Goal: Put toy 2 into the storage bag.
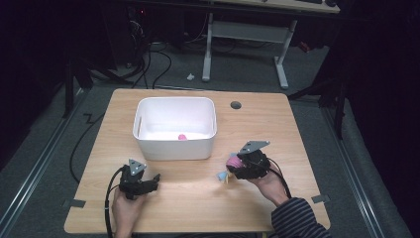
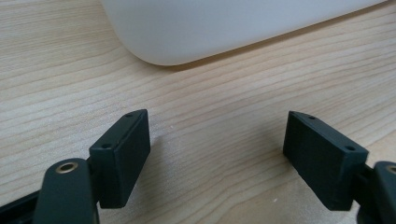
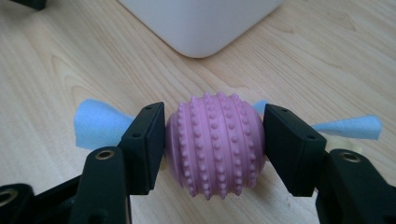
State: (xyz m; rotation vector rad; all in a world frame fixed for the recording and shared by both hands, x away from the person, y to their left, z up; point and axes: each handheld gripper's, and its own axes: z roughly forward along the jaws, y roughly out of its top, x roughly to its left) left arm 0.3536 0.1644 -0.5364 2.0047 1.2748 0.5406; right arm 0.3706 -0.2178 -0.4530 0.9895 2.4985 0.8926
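While the right gripper clamps a studded ball, the white bin holds a pink ball.

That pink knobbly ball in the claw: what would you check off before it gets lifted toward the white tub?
1. Right claw pads pressing both sides of the pink studded rubber ball: ok.
2. Ball centred between the pads: ok.
3. Light blue foam piece behind the ball free of the pads: cannot tell.
4. White plastic tub has room; one small pink item lies inside: ok.
5. Left claw open, nothing between its pads, off to the side: ok.
6. Bare wooden table between ball and tub: ok.
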